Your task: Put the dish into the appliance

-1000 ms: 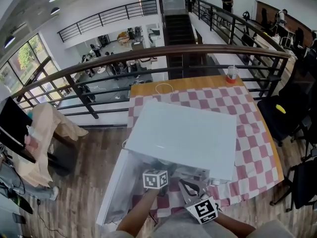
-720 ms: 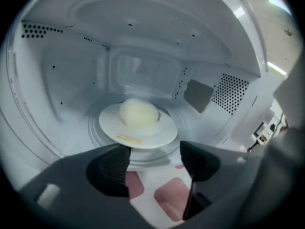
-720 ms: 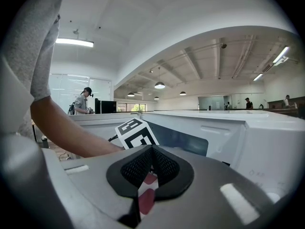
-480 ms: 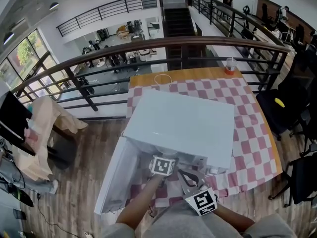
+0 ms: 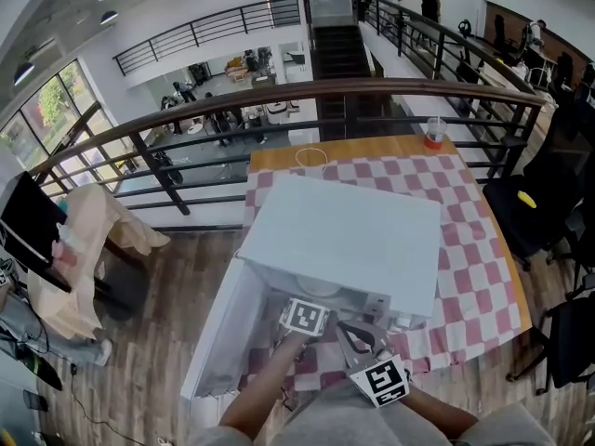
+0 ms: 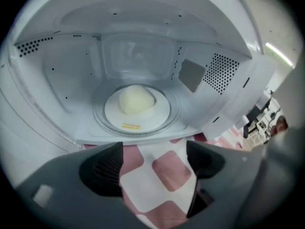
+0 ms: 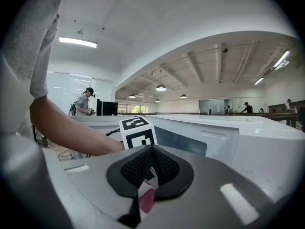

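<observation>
- Dish first: the round white plate, carrying a pale yellow domed lump of food, sits inside the white box-shaped microwave oven, centred on its clear glass turntable.
- Left gripper is just in front of the oven's mouth, near side of the plate and apart from it. Its jaws are spreading wide with nothing between them, and only the red-and-white checked tablecloth shows through the gap.
- Right gripper hangs to the right of the left one, outside the oven — its jaws are pressed together on nothing.
- The oven's white door hangs open on the left, over the table's near-left edge.
- A bare forearm reaches across the right gripper view to the left gripper's marker cube.
- At the far edge of the table stands a clear plastic cup with a red base, well apart from the oven.
</observation>
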{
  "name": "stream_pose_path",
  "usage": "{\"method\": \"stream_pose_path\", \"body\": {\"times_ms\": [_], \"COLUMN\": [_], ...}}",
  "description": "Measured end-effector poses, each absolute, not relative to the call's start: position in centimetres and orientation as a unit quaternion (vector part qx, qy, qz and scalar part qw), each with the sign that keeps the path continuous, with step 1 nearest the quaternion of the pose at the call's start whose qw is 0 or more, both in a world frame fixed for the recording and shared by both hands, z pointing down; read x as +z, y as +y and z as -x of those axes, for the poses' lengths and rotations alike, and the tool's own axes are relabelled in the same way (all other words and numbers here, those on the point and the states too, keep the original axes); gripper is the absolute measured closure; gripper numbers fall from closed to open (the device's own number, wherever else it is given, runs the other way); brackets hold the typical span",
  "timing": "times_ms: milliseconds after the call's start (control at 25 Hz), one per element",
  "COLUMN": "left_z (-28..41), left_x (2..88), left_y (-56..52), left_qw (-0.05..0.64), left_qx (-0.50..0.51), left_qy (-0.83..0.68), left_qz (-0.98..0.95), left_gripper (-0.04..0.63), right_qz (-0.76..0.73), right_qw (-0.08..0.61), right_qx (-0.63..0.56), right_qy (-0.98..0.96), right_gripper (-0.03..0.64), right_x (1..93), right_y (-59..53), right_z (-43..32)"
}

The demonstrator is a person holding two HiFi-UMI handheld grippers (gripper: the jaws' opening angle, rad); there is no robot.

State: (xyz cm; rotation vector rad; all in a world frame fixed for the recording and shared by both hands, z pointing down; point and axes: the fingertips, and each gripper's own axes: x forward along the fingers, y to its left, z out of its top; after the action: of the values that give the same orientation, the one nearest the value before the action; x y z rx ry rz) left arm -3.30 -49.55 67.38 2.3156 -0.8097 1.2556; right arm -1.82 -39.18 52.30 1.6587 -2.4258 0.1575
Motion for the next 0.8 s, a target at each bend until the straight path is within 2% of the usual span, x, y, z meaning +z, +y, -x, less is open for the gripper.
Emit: {"method": "stream_pose_path", "body": {"times_ms": [320,480,720,800], "left_z": [6.9,9.2,11.9,12.3], "left_x": [64.0,60.4,55.6,54.4], "left_y": [-46.0,-44.3,-41.1,-40.2], "left_qw": [0.215,0.197,0.164,0.155], "left_qx": [0.347,0.25,0.155,0.132], "left_qy": [-0.357,-0.427,-0.481,-0.486], "left_qz": [-0.84,-0.846,-0.847,-0.85], "left_gripper": [0.197,0.311,0.58,0.584], "right_qz": [-0.567,-0.568,-0.552,-0.546], "right_qw": [0.098,0.089,0.083,0.083], "right_qx": [0.055,0.058,0.061,0.062], "right_qy": [-0.816,-0.816,-0.827,-0.831], "right_gripper": [0.617,0.617,0.617,0.617], "right_x": [52.4,52.3,51.5,51.3], "right_y": [-38.1,-38.0,-37.6,-37.1], "right_z": [1.8,1.7,3.5,4.1]}}
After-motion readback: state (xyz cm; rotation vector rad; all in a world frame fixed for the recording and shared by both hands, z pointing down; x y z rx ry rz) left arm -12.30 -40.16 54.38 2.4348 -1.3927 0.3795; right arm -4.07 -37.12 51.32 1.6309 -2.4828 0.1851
